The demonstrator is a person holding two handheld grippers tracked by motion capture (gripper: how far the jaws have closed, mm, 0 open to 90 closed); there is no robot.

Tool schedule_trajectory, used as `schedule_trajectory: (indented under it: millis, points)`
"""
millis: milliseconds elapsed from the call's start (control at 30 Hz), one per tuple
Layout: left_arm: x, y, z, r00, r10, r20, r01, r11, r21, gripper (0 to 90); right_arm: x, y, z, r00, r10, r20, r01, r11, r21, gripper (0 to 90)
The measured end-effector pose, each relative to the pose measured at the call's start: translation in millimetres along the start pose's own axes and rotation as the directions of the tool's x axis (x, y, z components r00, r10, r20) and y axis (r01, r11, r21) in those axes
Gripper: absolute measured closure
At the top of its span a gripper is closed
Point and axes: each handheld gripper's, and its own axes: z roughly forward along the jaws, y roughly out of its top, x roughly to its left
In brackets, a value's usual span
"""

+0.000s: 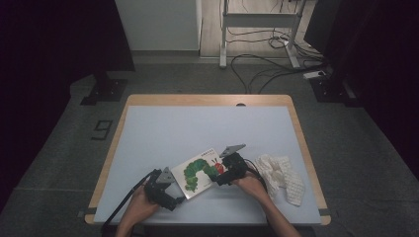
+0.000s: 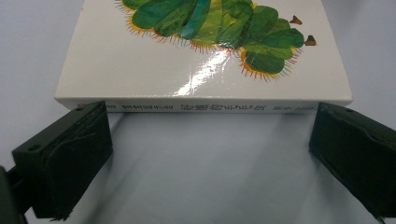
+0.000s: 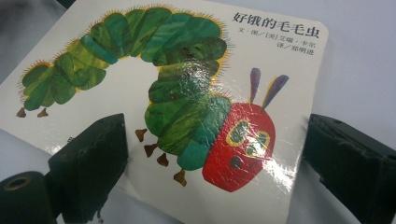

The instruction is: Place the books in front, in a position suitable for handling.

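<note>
A white board book [image 1: 197, 173] with a green caterpillar and a red face on its cover lies on the pale blue table top [image 1: 197, 123], near the front edge. My left gripper [image 1: 177, 190] is at the book's left. In the left gripper view its jaws stand wide open [image 2: 210, 154], just short of the book's spine [image 2: 201, 107], touching nothing. My right gripper [image 1: 221, 176] is at the book's right end. It is open too [image 3: 215, 168]: one jaw hangs over the cover [image 3: 187, 93], the other beyond the book's edge.
A crumpled white cloth [image 1: 281, 178] lies on the table just right of my right hand. The table's wooden rim [image 1: 207, 99] borders the top. Beyond it are grey floor, cables [image 1: 257, 69] and a desk frame.
</note>
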Motion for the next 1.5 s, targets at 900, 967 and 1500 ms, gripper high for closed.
schedule_trajectory:
  millis: [900,967,1500]
  points:
    - [10.0,-21.7,-17.7,0.9975,-0.055,-0.046,0.054,0.9984,-0.019,0.0,10.5,4.1,-32.6,0.9938,-0.085,0.072,0.086,0.996,-0.011,9.5]
    - [12.9,-24.7,-20.1,0.9964,-0.065,-0.055,0.064,0.9977,-0.021,0.0,10.9,4.4,-37.1,0.9929,-0.091,0.076,0.092,0.996,-0.014,9.5]
    - [18.2,-33.3,-24.7,0.9928,-0.098,-0.068,0.096,0.9947,-0.036,0.0,6.9,-1.1,-77.2,0.9872,-0.079,0.139,0.087,0.995,-0.051,4.3]
